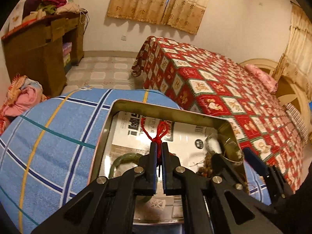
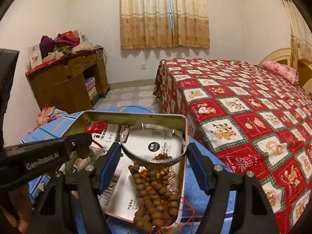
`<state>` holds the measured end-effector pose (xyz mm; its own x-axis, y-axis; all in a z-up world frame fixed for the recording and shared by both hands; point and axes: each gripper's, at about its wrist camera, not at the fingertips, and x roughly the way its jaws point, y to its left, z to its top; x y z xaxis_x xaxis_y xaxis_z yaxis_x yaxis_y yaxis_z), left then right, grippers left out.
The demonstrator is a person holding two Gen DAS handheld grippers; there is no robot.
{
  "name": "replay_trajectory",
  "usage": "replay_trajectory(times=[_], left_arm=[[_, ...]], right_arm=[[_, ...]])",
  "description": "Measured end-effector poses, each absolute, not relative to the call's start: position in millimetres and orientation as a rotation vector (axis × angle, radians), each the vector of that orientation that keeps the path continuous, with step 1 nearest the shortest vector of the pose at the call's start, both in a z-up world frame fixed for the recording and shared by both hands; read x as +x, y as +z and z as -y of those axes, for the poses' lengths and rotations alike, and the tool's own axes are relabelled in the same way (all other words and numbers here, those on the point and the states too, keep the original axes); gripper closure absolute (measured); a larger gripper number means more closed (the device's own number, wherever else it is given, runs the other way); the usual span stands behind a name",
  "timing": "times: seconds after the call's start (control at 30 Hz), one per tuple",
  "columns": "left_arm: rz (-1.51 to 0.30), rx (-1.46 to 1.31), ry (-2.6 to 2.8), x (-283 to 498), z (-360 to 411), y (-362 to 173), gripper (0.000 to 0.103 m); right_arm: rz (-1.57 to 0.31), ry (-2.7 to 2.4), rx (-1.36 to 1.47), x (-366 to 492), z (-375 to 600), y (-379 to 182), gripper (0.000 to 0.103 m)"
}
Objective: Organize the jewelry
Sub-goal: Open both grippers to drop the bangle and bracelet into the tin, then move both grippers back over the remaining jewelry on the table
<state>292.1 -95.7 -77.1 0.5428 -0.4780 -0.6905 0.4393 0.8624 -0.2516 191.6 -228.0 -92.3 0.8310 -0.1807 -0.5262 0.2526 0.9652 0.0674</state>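
An open metal tin lined with printed paper rests on a blue checked cloth. My left gripper is shut on a red knotted cord, whose loops stick out past the fingertips above the tin's floor. A green bangle lies in the tin under that gripper. In the right wrist view my right gripper is shut on a wide silver bangle, a pad on each side, tilted over the tin. A pile of brown beads fills the tin's near right corner. The left gripper reaches in from the left beside the red cord.
A bed with a red patterned cover stands close on the right, with a pink pillow at its head. A wooden desk piled with clothes is at the back left. Bundled fabric lies left of the cloth.
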Motion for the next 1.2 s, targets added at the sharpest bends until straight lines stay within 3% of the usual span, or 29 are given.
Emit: replay_trajectory(times=[0.03,0.07,0.1,0.13,0.17,0.33,0.6,0.87,1.2], left_arm=[[-0.838,-0.049,-0.536,292.0,95.1,-76.3,0.084],[-0.844,-0.047,-0.53,291.6,93.9,-75.4,0.059],[-0.846,-0.049,-0.501,290.6,90.7,-73.3,0.05],[-0.839,-0.061,-0.472,289.3,87.8,-70.3,0.034],[-0.822,-0.09,-0.456,285.9,80.3,-65.4,0.028],[-0.818,-0.155,-0.44,269.4,56.6,-51.7,0.028],[-0.737,0.019,-0.353,204.8,29.3,-45.6,0.028],[-0.782,-0.004,-0.248,167.5,-6.0,-62.3,0.028],[-0.726,0.118,-0.125,128.2,-22.3,-62.7,0.028]], right_arm=[[-0.542,-0.22,0.148,191.6,229.4,-92.5,0.025],[-0.538,-0.214,0.154,191.6,229.9,-92.6,0.024],[-0.519,-0.213,0.16,188.5,230.2,-90.8,0.024],[-0.483,-0.217,0.166,182.7,230.9,-86.9,0.024],[-0.459,-0.219,0.166,179.3,230.4,-84.1,0.024],[-0.336,-0.284,0.152,160.0,230.7,-70.5,0.023],[-0.413,-0.266,0.216,125.4,231.0,-61.8,0.02],[-0.515,-0.177,0.221,79.2,205.6,-74.3,0.02],[-0.524,-0.099,0.209,51.0,176.7,-69.1,0.02]])
